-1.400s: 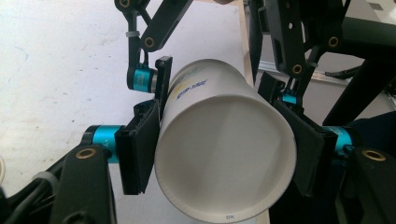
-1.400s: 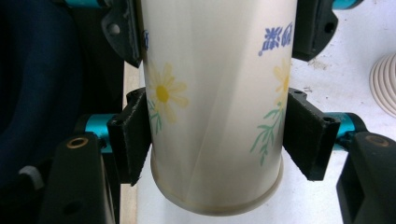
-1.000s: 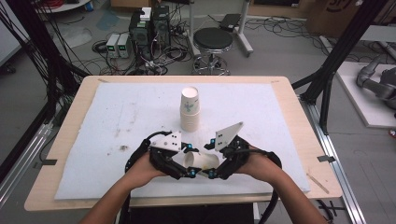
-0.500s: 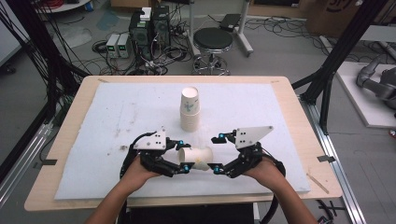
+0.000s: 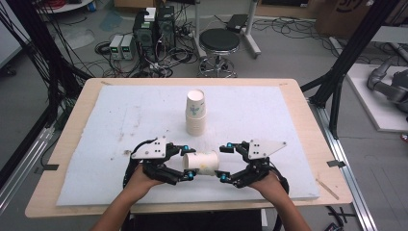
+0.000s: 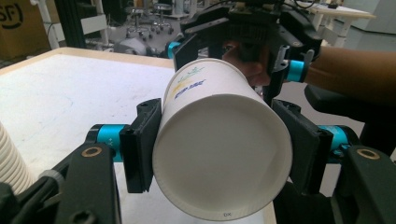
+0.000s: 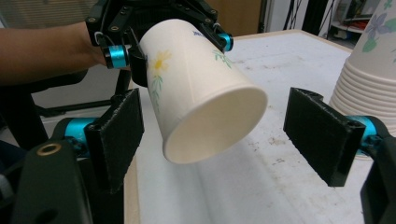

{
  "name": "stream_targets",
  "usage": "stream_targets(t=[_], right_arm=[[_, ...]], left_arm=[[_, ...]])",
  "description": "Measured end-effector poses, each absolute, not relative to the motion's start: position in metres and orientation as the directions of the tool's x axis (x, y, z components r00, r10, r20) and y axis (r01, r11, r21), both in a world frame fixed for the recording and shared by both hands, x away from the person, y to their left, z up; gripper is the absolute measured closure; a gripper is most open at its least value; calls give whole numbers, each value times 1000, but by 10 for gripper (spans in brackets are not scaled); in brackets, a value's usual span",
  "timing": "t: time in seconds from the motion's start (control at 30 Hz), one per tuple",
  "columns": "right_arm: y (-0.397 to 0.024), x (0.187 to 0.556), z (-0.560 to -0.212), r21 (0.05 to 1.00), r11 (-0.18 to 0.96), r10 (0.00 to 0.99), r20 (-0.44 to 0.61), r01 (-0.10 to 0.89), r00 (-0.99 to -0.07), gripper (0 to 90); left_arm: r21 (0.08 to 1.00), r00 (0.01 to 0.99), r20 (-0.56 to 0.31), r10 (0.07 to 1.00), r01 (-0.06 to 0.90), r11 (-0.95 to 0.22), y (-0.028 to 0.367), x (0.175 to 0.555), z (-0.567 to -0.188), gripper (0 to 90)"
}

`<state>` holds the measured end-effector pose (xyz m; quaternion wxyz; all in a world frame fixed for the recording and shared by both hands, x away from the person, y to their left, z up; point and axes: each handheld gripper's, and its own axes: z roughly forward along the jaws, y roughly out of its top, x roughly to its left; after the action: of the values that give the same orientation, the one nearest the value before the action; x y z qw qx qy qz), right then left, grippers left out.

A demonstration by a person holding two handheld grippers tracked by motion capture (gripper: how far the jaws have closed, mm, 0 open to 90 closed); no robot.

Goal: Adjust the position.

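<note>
Paper cup [image 5: 202,162] is lying on its side near the table's front edge, and I'm clamping its base end with my left gripper [image 5: 185,163], both pads pressing on its walls. My right gripper [image 5: 223,162] is facing the cup's open mouth, jaws spread wide, touching nothing. Both hands are reaching in low, opposing each other. Behind them, the cup stack [image 5: 196,112] is standing upright.

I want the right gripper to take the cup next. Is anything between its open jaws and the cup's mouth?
Nothing visible. The paper cup lies sideways in the left gripper, mouth toward the open right gripper. The cup stack stands apart, farther up the table.
</note>
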<state>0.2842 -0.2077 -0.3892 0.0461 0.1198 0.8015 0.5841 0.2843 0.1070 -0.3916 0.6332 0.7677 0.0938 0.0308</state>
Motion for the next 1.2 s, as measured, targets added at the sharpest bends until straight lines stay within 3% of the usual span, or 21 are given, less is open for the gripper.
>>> stream_targets(t=[0.97,1.2], right_arm=[[-199,291,-400,956,247,143,127,160,-982,211],[-199,293,-404,960,227,118,137,161,-984,251]], left_arm=[[992,991,-56,119,69,-105,106,280,-391,366],[993,992,-57,117,68,-98,106,281,-394,366]])
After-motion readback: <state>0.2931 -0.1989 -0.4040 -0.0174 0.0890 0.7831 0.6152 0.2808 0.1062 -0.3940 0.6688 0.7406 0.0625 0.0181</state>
